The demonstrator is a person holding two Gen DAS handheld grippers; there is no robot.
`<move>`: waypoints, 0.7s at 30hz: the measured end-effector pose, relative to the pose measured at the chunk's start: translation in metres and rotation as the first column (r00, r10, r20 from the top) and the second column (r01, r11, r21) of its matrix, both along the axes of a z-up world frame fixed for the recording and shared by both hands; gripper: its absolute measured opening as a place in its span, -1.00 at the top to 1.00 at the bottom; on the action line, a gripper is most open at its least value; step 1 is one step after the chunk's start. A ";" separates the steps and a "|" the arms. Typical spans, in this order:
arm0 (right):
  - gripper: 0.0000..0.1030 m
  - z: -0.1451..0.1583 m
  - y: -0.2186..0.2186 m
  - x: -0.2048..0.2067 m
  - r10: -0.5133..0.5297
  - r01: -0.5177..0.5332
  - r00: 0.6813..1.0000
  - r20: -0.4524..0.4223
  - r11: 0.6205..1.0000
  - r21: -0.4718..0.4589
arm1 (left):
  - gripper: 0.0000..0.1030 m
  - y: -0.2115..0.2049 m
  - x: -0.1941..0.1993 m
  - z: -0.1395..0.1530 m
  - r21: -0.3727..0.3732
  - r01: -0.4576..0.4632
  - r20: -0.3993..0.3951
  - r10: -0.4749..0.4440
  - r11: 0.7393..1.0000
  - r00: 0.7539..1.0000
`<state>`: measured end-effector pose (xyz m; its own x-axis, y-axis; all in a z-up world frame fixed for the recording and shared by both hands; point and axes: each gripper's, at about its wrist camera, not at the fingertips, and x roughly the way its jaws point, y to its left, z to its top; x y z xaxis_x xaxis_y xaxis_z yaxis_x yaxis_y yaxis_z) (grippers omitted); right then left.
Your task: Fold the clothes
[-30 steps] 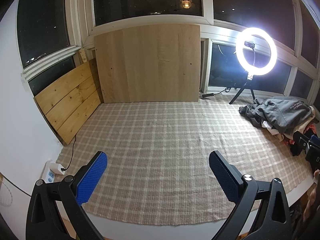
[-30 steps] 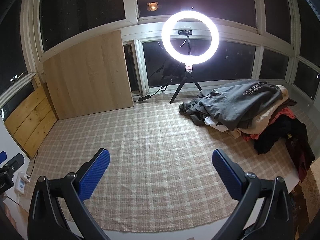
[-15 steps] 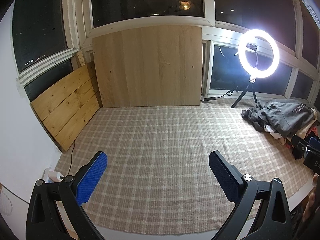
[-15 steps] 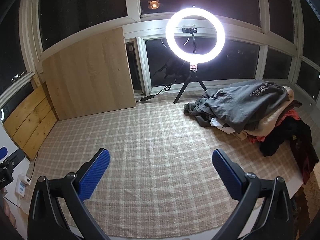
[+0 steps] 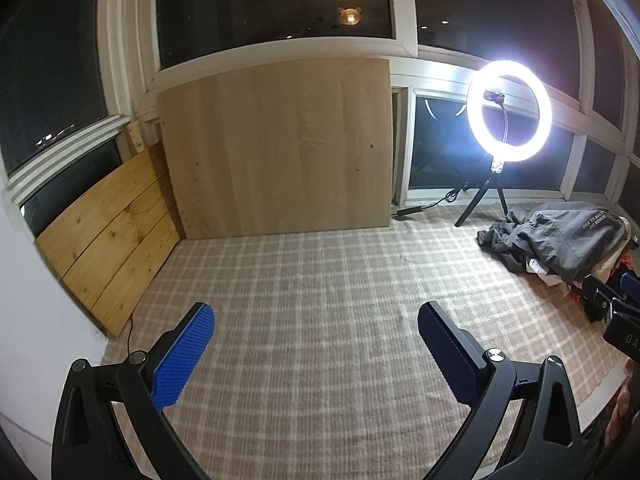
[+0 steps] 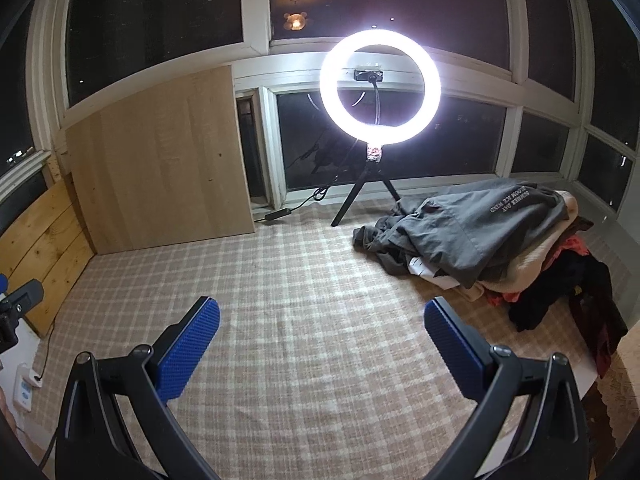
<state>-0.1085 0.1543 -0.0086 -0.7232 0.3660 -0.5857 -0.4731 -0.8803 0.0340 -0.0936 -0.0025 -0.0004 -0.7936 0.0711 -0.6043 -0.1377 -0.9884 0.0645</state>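
Right wrist: clothes pile (image 6: 492,236) well beyond, right of empty right claw (image 6: 322,344).

The clothes pile (image 5: 560,240) runs off the left view's right edge, its lower garments buried under the grey top (image 6: 480,224). The top's white lettering is too small to read. The right gripper (image 5: 612,312) shows only partly at that edge, its fingers out of frame.
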 end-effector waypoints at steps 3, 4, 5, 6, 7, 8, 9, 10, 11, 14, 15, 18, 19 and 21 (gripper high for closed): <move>-1.00 -0.003 0.007 -0.004 -0.022 0.022 1.000 0.011 1.000 0.008 | -0.99 0.003 -0.013 -0.001 -0.005 0.034 -0.002 -0.034 0.999 0.999; -1.00 -0.004 0.010 -0.004 -0.033 0.033 0.999 0.016 0.999 0.014 | -0.99 0.004 -0.017 -0.002 -0.006 0.044 0.000 -0.044 0.999 0.999; -1.00 -0.005 0.014 -0.003 -0.043 0.043 0.999 0.018 0.999 0.019 | -0.99 0.006 -0.021 -0.003 -0.006 0.059 0.002 -0.059 0.998 0.998; -1.00 -0.005 0.019 -0.002 -0.056 0.055 0.998 0.019 0.998 0.022 | -0.99 0.008 -0.026 -0.004 -0.004 0.074 0.006 -0.074 0.997 0.997; -1.00 -0.006 0.025 0.001 -0.073 0.072 0.997 0.019 0.997 0.024 | -0.99 0.010 -0.029 -0.005 -0.002 0.087 0.010 -0.087 0.996 0.996; -1.00 -0.006 0.032 0.003 -0.089 0.089 0.996 0.017 0.996 0.024 | -0.99 0.012 -0.033 -0.006 0.002 0.098 0.014 -0.098 0.995 0.995; -1.00 -0.007 0.039 0.006 -0.100 0.100 0.995 0.014 0.995 0.020 | -0.99 0.016 -0.037 -0.008 0.009 0.112 0.021 -0.112 0.994 0.994; -1.00 -0.007 0.048 0.010 -0.111 0.111 0.994 0.012 0.994 0.012 | -0.99 0.019 -0.041 -0.010 0.017 0.126 0.029 -0.127 0.992 0.992; -1.00 -0.008 0.058 0.013 -0.123 0.123 0.992 0.011 0.992 0.002 | -0.99 0.023 -0.044 -0.011 0.025 0.140 0.038 -0.141 0.990 0.989; -1.00 -0.011 0.089 0.022 -0.169 0.169 0.986 0.009 0.985 -0.014 | -0.99 0.035 -0.050 -0.015 0.038 0.167 0.057 -0.169 0.985 0.984; -1.00 -0.011 0.099 0.025 -0.184 0.184 0.983 0.010 0.983 -0.016 | -0.99 0.039 -0.053 -0.017 0.044 0.176 0.065 -0.179 0.983 0.982; -1.00 -0.013 0.132 0.032 -0.232 0.232 0.973 0.015 0.973 -0.007 | -0.99 0.052 -0.058 -0.020 0.068 0.178 0.090 -0.184 0.982 0.979; -1.00 -0.014 0.145 0.035 -0.252 0.252 0.968 0.017 0.968 0.004 | -0.99 0.057 -0.059 -0.022 0.078 0.173 0.096 -0.180 0.982 0.979; -1.00 -0.015 0.170 0.038 -0.285 0.284 0.959 0.010 0.958 0.036 | -0.99 0.067 -0.059 -0.025 0.084 0.157 0.106 -0.166 0.984 0.980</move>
<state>-0.0706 0.3239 -0.0233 -0.5773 0.5751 -0.5797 -0.7044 -0.7098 -0.0027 -0.1529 0.0642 -0.0250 -0.6951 0.2413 -0.6772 -0.2980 -0.9540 -0.0340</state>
